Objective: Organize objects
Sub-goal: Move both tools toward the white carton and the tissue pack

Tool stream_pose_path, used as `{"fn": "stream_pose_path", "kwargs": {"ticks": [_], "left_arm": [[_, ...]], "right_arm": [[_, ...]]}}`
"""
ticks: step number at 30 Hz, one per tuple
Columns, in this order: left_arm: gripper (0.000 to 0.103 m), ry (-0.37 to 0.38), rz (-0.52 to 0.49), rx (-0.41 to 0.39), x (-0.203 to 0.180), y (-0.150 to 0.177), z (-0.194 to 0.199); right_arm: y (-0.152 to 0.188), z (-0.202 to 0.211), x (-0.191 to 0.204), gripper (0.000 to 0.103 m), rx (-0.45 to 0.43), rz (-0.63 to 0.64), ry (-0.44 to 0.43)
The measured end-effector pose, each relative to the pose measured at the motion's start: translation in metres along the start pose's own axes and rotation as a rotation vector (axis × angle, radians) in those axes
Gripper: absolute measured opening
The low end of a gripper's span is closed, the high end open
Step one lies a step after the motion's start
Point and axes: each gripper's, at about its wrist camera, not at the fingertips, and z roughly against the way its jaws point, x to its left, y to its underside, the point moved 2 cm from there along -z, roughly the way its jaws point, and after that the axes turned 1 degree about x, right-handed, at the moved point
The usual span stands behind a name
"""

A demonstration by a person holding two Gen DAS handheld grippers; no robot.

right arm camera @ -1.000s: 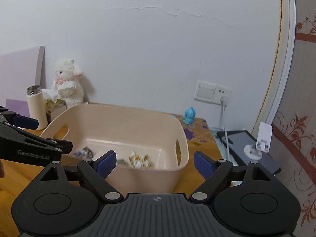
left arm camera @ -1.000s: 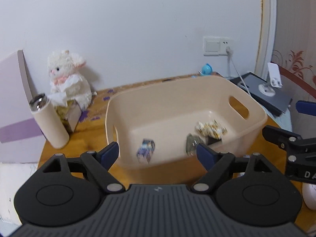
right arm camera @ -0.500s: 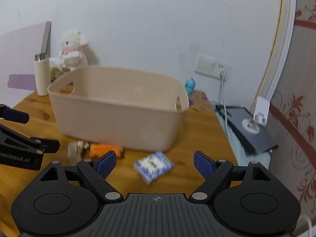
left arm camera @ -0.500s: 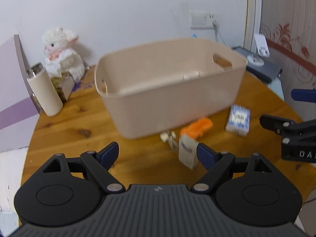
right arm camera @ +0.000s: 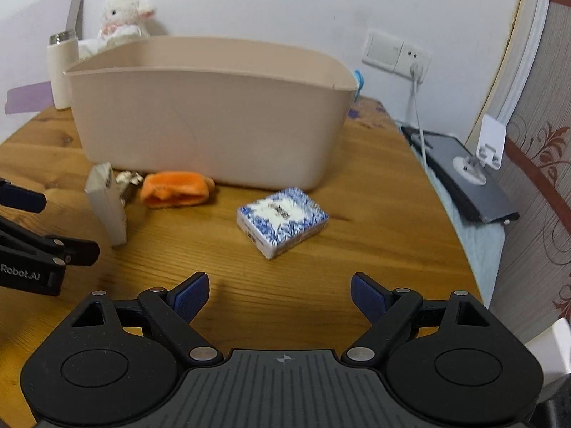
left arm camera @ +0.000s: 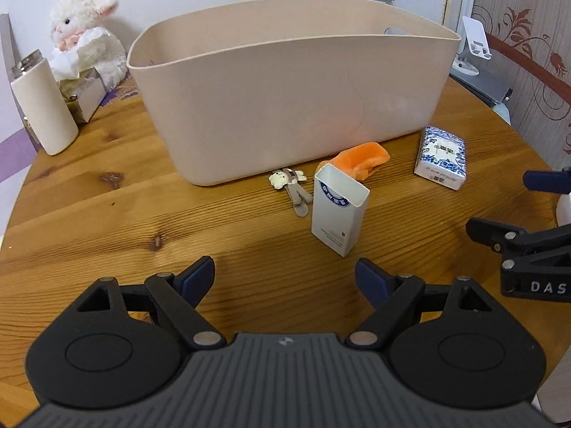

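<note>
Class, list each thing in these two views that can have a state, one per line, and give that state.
Left gripper: open, empty.
Right gripper: open, empty.
Bin: upright on the table; contents hidden.
White carton: standing, top open.
Blue pack: lying flat.
Orange cloth: crumpled against the bin.
Bear clip: lying flat.
Bottle: upright, capped.
Plug: in the socket.

We read "DAS" in white letters on the black body of the right gripper [left arm camera: 499,210], cut off at the frame edge. On the left gripper [right arm camera: 60,228] we read "Robot.AI". The print on the white carton [left arm camera: 337,210] and the blue-and-white box [right arm camera: 282,221] is too small to read.
</note>
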Motion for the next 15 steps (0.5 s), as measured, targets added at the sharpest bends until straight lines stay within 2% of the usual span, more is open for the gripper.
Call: {"fn": "stream_pose_path", "kwargs": {"ticks": [6,15], "left_arm": [[0.089,0.038,0.021,0.008,0.001,-0.002,-0.014],[0.099,0.009,0.044,-0.033,0.001,-0.007,-0.026]], "right_arm": [[0.002,-0.020,-0.008,0.089,0.034,-0.022,-0.005],[-0.003,-0.037,-0.012,0.103,-0.001,-0.039,-0.010]]}}
